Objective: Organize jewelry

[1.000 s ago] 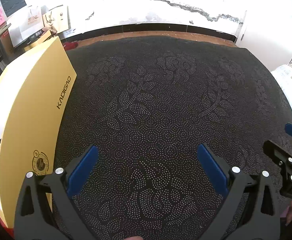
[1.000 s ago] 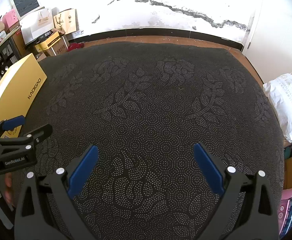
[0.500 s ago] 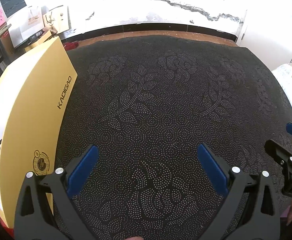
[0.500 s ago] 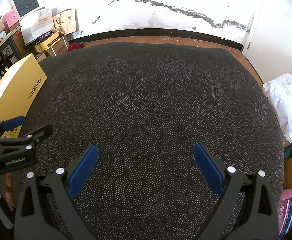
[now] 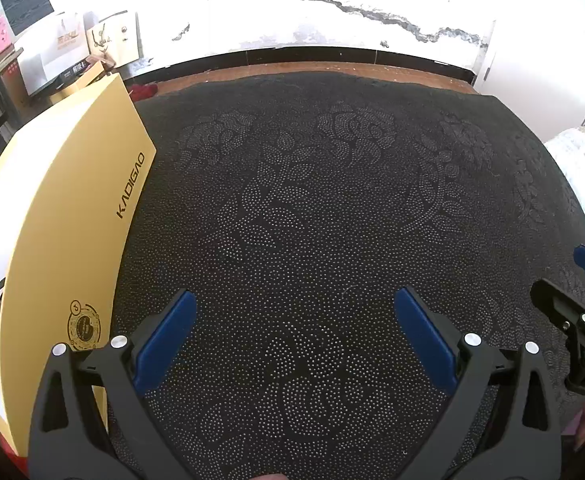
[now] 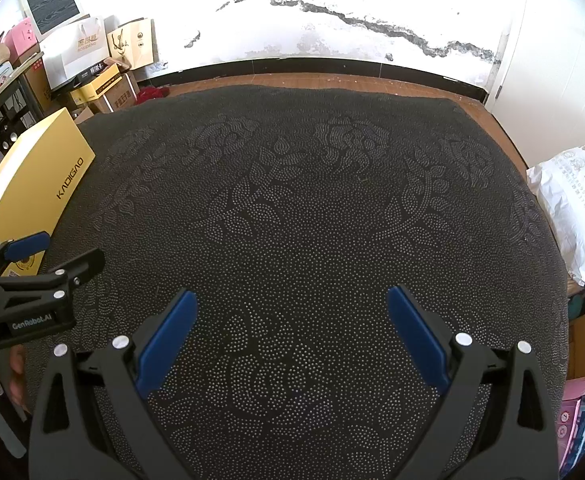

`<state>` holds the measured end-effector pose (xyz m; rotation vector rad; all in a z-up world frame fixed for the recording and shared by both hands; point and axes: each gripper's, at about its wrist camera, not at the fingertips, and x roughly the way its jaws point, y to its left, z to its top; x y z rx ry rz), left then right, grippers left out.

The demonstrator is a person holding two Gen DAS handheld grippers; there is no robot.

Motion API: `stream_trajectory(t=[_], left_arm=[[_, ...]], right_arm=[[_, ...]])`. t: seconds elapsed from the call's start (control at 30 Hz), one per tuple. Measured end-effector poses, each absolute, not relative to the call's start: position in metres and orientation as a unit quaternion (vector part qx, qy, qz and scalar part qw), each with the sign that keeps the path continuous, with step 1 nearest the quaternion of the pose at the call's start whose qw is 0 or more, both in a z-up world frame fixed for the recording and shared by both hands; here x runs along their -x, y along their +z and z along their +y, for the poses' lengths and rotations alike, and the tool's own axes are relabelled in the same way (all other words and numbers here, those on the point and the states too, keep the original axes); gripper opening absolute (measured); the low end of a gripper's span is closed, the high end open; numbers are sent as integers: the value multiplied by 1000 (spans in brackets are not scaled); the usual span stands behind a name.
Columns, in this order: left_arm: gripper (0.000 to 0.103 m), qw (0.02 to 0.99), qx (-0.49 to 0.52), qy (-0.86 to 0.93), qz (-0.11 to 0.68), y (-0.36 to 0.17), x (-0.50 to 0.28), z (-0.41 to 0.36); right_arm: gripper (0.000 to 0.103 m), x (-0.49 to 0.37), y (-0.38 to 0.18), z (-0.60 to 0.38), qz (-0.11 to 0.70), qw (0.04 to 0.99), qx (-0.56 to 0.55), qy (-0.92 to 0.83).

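No jewelry shows in either view. My left gripper [image 5: 292, 300] is open and empty, held low over a black cloth with a dotted flower pattern [image 5: 324, 208]. My right gripper [image 6: 290, 298] is open and empty over the same cloth [image 6: 312, 200]. Each gripper shows in the other's view: the right one at the right edge of the left wrist view [image 5: 568, 280], the left one at the left edge of the right wrist view [image 6: 64, 248]. A flat yellow box marked KADIGAO [image 5: 64, 216] lies along the cloth's left edge and also shows in the right wrist view [image 6: 32, 176].
Cardboard boxes and paper bags [image 6: 92, 60] stand on the floor at the back left by the white wall. A white printed sack [image 6: 572, 200] lies off the cloth's right edge. A strip of brown floor [image 6: 332, 80] runs behind the cloth.
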<state>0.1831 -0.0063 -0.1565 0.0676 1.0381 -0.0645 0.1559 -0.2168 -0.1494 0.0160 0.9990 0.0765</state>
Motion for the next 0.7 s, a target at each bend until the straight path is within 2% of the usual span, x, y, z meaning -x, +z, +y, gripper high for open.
stream_trajectory(t=[0.7], left_arm=[[97, 868, -34, -32, 494, -154, -182, -8]], right_arm=[[93, -154, -146, -217, 477, 878, -6, 36]])
